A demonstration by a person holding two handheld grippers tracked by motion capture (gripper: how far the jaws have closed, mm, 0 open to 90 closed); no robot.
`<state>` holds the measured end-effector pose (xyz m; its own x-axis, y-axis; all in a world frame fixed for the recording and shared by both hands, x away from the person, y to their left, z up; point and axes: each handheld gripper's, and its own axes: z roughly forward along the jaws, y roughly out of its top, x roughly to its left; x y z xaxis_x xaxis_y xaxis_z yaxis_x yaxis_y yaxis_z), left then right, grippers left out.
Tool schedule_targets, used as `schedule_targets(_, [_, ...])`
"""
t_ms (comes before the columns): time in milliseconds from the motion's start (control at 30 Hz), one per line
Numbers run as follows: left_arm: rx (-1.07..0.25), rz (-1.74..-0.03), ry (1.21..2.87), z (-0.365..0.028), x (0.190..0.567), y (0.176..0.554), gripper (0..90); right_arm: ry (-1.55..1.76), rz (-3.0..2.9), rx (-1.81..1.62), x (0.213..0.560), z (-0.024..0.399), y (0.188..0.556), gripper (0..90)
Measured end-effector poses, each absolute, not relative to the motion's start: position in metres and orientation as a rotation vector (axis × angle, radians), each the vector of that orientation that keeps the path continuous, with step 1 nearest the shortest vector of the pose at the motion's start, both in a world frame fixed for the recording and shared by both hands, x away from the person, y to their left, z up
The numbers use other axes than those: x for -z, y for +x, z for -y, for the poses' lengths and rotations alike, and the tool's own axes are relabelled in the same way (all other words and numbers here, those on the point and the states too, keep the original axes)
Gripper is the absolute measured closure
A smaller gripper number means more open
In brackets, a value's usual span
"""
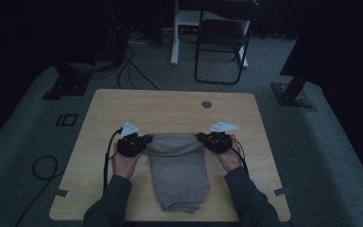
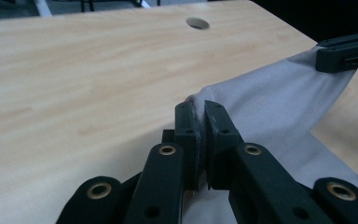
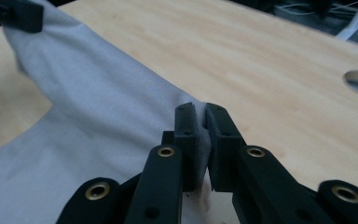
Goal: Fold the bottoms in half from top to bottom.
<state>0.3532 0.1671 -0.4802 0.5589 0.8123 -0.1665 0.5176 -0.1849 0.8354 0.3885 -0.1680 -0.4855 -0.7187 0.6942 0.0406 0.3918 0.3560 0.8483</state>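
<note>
Inspector A: Currently we find the left gripper [image 1: 144, 140] clamped on one far corner of the grey trousers [image 1: 179, 170], the right gripper [image 1: 202, 138] clamped on the other.

Inspector B: Agreed. We note the garment's long axis runs from that pinched edge toward the person, along the wooden table [image 1: 170, 106]. Each gripper sits at its own side, level with the other; we judge any fold goes along that axis.

Folded grey-beige garment [image 1: 177, 165]: soft matt knit cloth, fine-textured, ribbed at the cuffs. Light wooden tabletop [image 1: 170, 106]: smooth, satin laminate with visible grain. Left claw [image 2: 200, 126] and right claw [image 3: 200, 128]: matt black plastic, with brass-coloured metal pivot eyelets [image 2: 167, 150].
</note>
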Motion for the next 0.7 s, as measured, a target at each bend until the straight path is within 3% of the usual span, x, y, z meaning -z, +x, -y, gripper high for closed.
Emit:
schedule_targets(500, [-0.262, -1.116, 2.026, -0.156, 0.533, 0.309, 85.0, 0.938, -2.483, -1.155, 0.532, 0.168, 0.338, 84.3])
schedule_targets(700, [-0.281, -1.131, 2.066, -0.152, 0.542, 0.308, 85.0, 0.958, -2.535, -1.107, 0.543, 0.168, 0.332, 84.2])
